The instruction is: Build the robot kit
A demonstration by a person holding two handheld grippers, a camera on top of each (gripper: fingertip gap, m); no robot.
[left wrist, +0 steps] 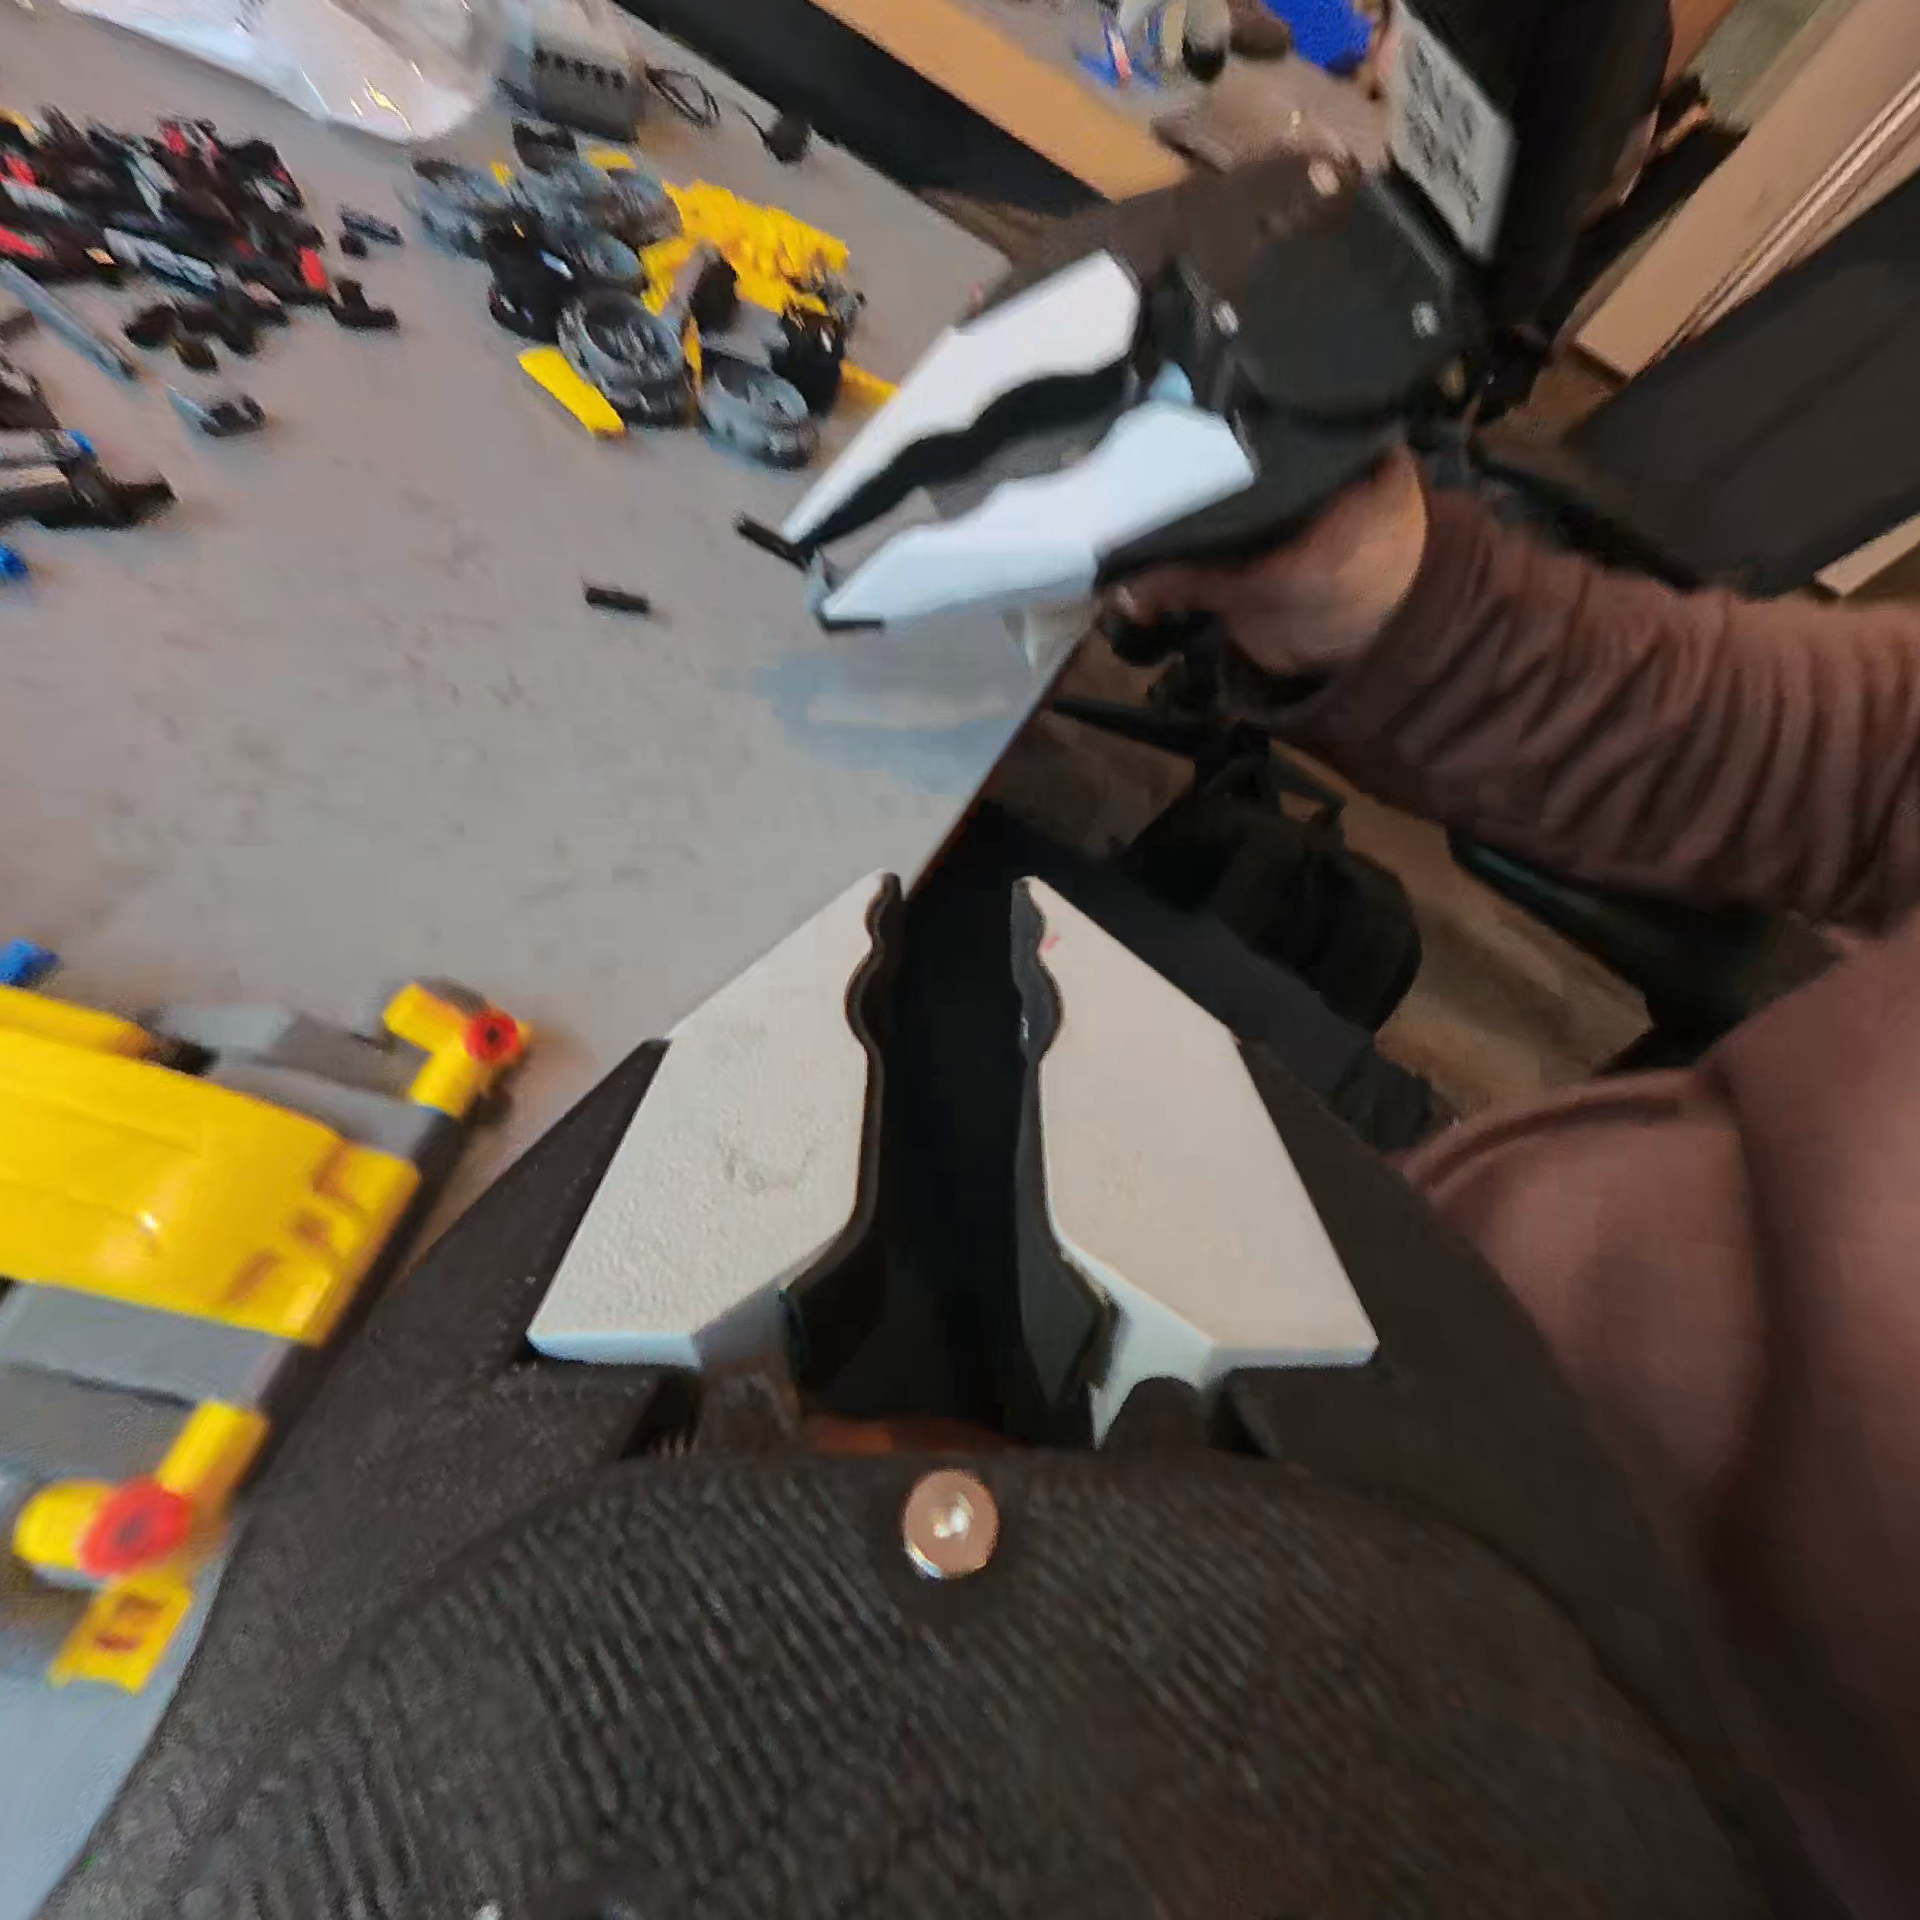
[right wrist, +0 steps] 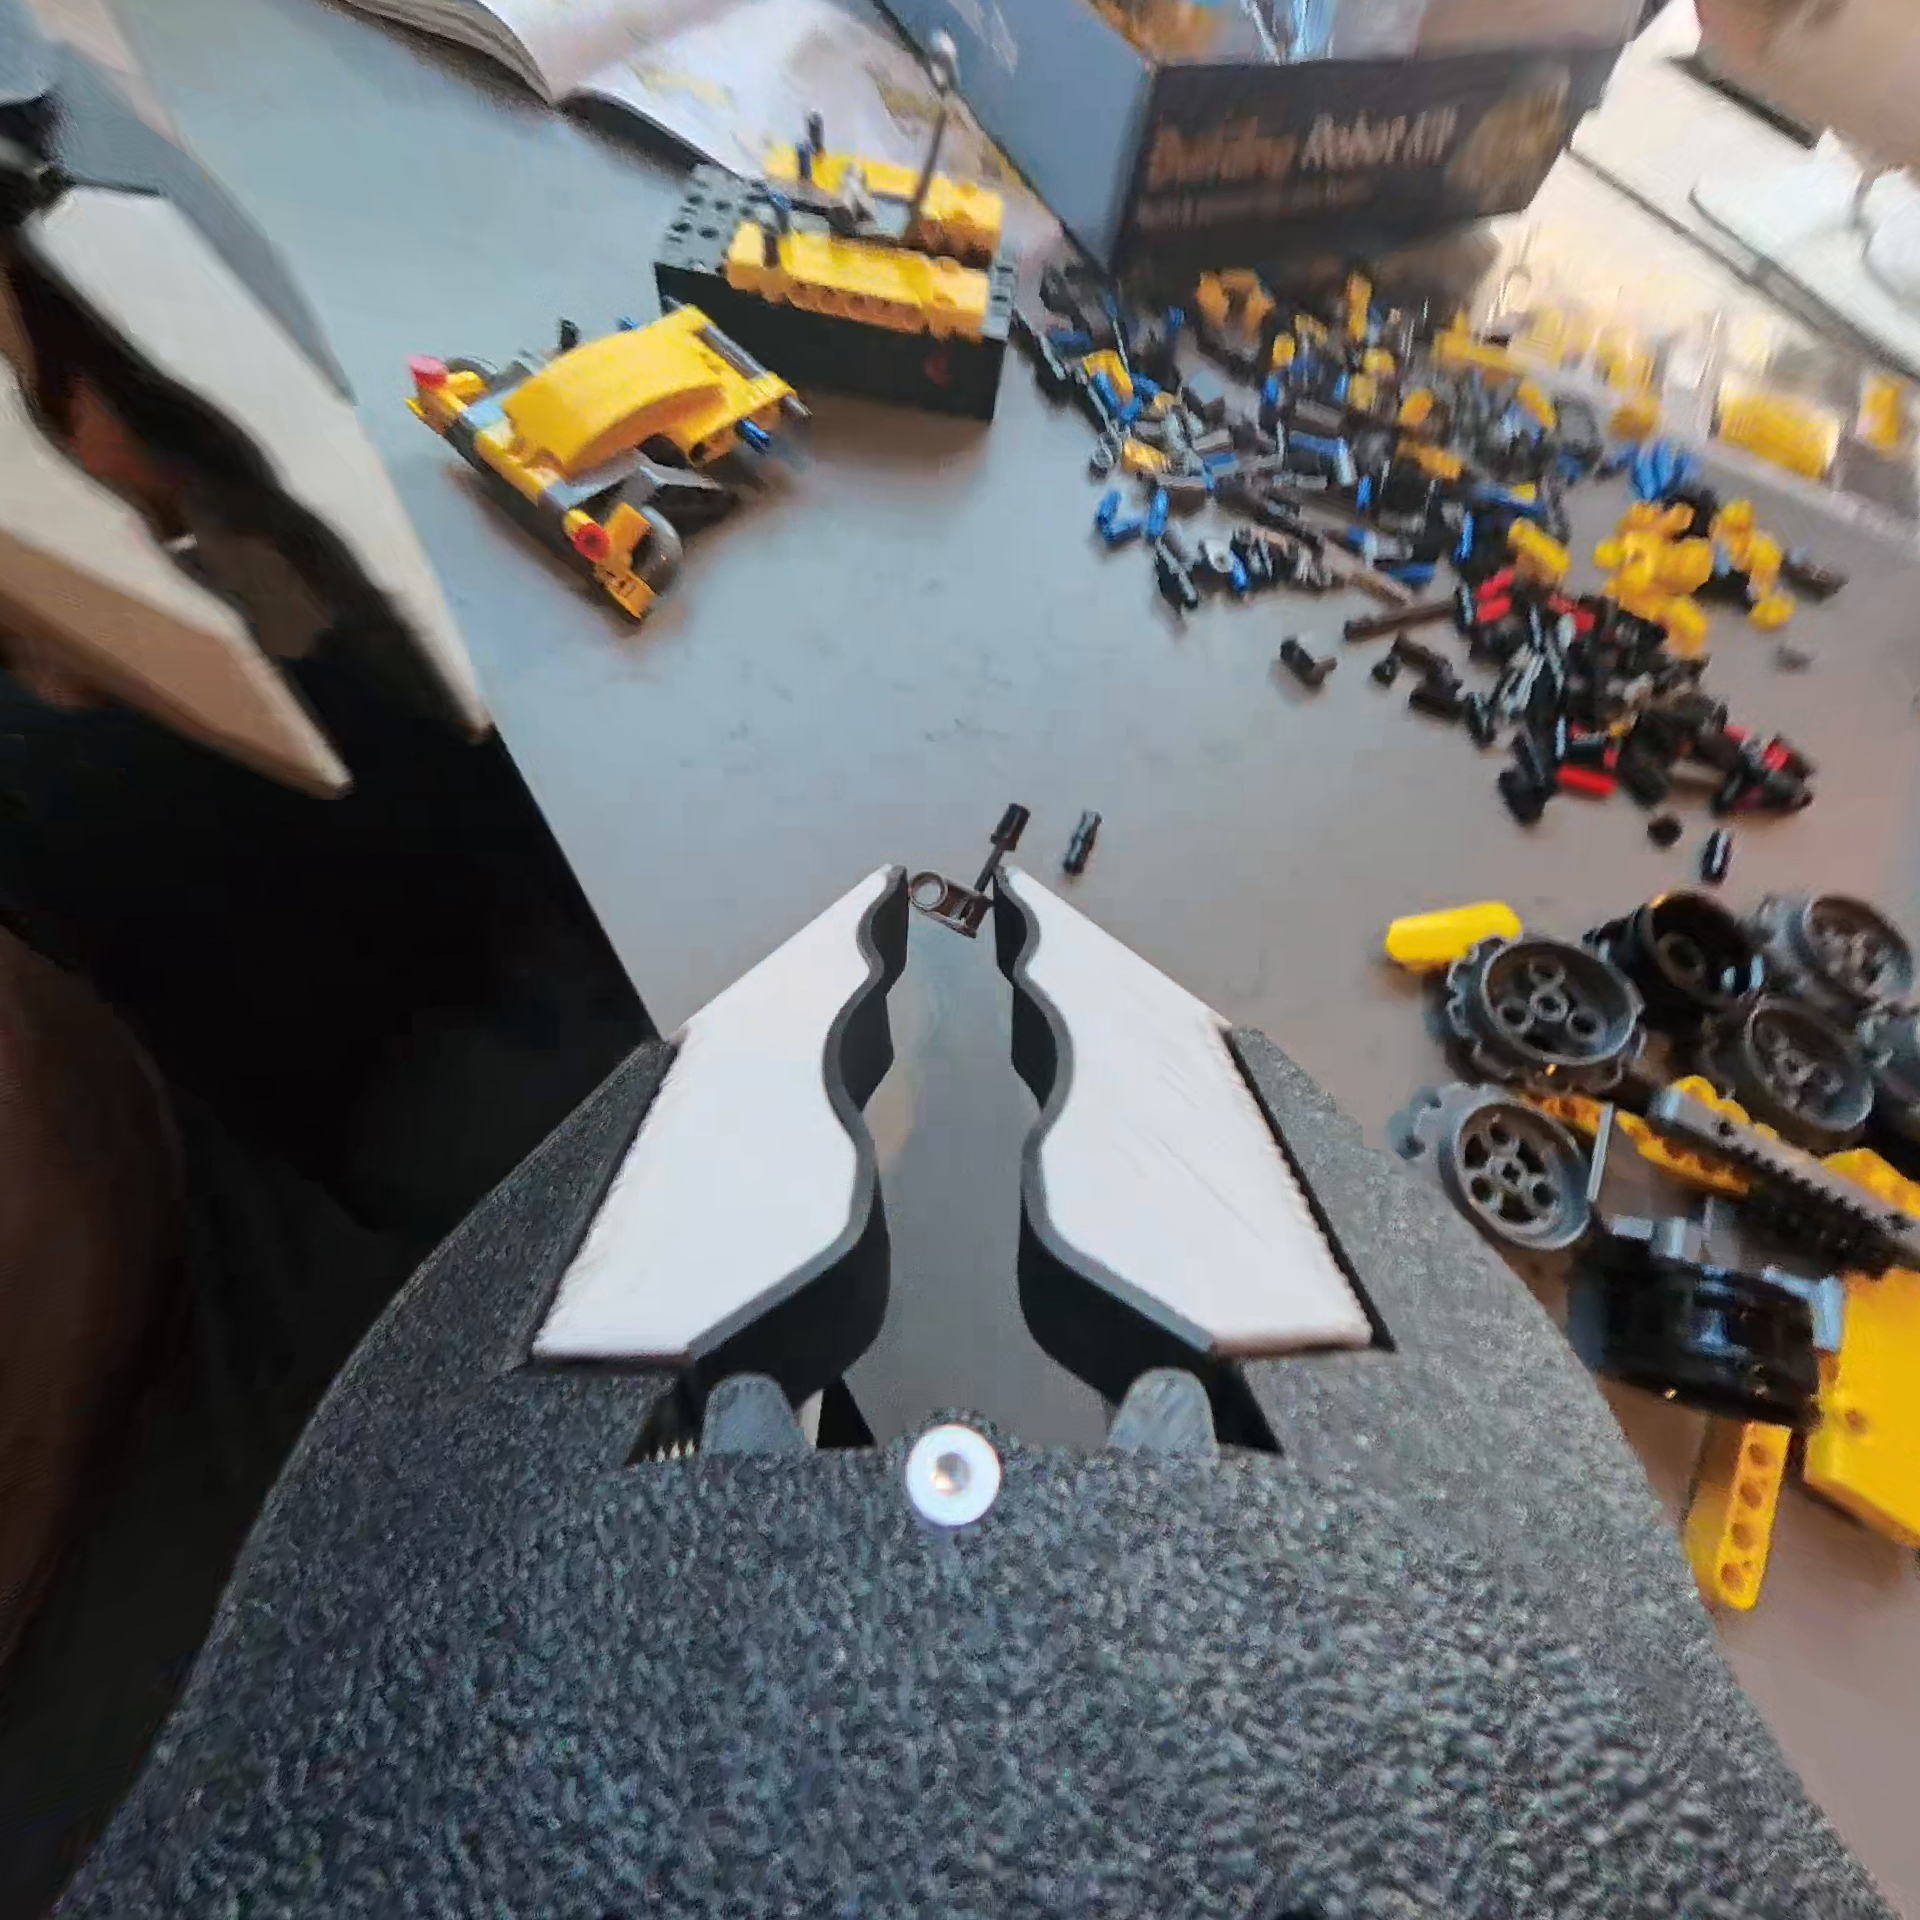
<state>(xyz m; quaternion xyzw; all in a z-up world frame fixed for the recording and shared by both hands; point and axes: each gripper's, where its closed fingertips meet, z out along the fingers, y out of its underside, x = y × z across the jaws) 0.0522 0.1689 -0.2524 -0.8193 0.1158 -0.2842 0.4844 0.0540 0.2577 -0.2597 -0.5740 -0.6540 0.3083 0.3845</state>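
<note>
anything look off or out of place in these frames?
Nothing damaged. Oddities: the left gripper is open, holding nothing, its tips past the table edge. The right gripper pinches a small black connector piece at its very tips. Loose parts are strewn over the table.

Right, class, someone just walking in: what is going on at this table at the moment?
A person holds a two-finger gripper in each hand over a grey table strewn with building-toy parts. The right gripper pinches a small black connector piece at its fingertips, just above the table. The left gripper holds nothing, its fingers slightly apart at the table's edge, nearest a yellow and grey part-built model. Loose black wheels and a heap of small pieces lie to the right.
</note>
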